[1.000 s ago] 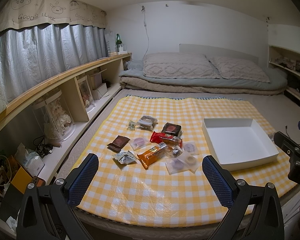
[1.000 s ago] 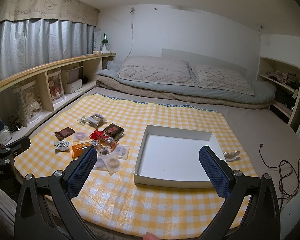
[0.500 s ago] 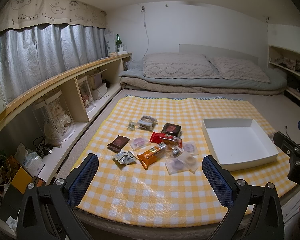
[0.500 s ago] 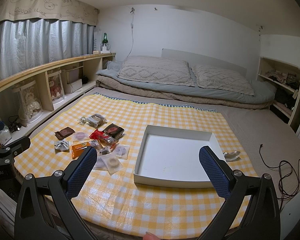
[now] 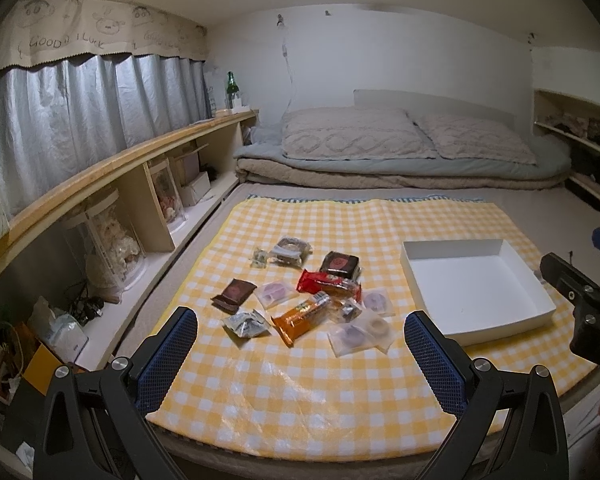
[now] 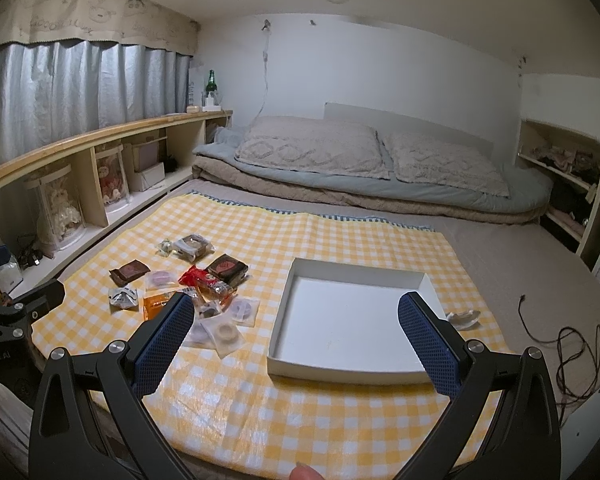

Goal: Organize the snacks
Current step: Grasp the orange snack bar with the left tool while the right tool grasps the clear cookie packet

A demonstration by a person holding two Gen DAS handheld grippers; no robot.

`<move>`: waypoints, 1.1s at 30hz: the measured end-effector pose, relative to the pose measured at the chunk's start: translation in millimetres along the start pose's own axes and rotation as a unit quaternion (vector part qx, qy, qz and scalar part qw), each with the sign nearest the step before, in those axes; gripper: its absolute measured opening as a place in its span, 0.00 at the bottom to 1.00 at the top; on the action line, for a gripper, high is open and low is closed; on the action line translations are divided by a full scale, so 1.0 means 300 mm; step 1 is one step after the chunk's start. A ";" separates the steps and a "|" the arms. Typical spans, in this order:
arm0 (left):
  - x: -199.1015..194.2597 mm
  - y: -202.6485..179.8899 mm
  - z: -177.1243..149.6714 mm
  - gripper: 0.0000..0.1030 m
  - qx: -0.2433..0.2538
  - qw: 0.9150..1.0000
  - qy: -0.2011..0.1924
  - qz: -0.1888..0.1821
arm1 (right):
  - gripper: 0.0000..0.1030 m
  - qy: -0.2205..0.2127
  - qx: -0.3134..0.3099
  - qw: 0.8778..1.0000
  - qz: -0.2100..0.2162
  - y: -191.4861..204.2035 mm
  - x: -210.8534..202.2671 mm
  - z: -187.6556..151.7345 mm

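A wide bed (image 5: 380, 208) fills the low room, with folded grey and beige quilts (image 5: 400, 170) and two knitted pillows (image 5: 352, 134) stacked at its far end against the white wall. A yellow-and-white checked plastic sheet (image 5: 300, 392) covers the near half of the mattress. A long wooden shelf unit (image 5: 112, 172) runs along the left side under silver-grey curtains (image 5: 60, 120), and a green glass bottle (image 5: 231, 88) stands upright at the shelf's far end.

On the right part of the sheet sits a shallow white cardboard tray (image 6: 324, 370), with nothing in it. Left of the tray and apart from it lies a loose cluster of wrapped snacks (image 5: 320, 300): an orange bar wrapper (image 5: 300, 316), a red packet (image 5: 324, 282), a dark square packet (image 5: 339, 263), a brown sachet (image 5: 234, 294), a crumpled silver wrapper (image 5: 246, 322) and several clear pouches holding round sweets (image 5: 360, 330). None of them touches the tray.

The left gripper (image 5: 300, 354) hovers over the near edge of the sheet facing the snack pile, its blue-padded jaws spread wide and holding nothing. The right gripper (image 6: 294, 334) hangs in front of the tray, its jaws equally wide apart and empty. A black cable (image 6: 560, 340) lies on the bare mattress to the right of the sheet.
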State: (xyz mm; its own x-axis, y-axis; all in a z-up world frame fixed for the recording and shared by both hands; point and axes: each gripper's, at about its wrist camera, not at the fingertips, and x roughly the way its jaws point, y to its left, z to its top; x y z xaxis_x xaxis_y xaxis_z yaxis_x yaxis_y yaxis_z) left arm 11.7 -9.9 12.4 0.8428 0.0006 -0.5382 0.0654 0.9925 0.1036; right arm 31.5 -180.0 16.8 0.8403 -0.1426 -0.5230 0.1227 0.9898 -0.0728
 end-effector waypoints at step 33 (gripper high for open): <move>0.862 0.104 0.279 1.00 -0.006 0.989 0.144 0.020 | 1.00 0.118 -0.051 0.986 0.104 0.096 0.681 0.069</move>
State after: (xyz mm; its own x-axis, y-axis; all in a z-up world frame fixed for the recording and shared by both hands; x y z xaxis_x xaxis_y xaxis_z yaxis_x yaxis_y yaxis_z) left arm 276.3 10.9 -53.6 0.6572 0.0723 -0.7502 0.0278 0.9924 0.1200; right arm 217.7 -180.7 -74.6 0.6942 0.0564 -0.7175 -0.1040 0.9943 -0.0225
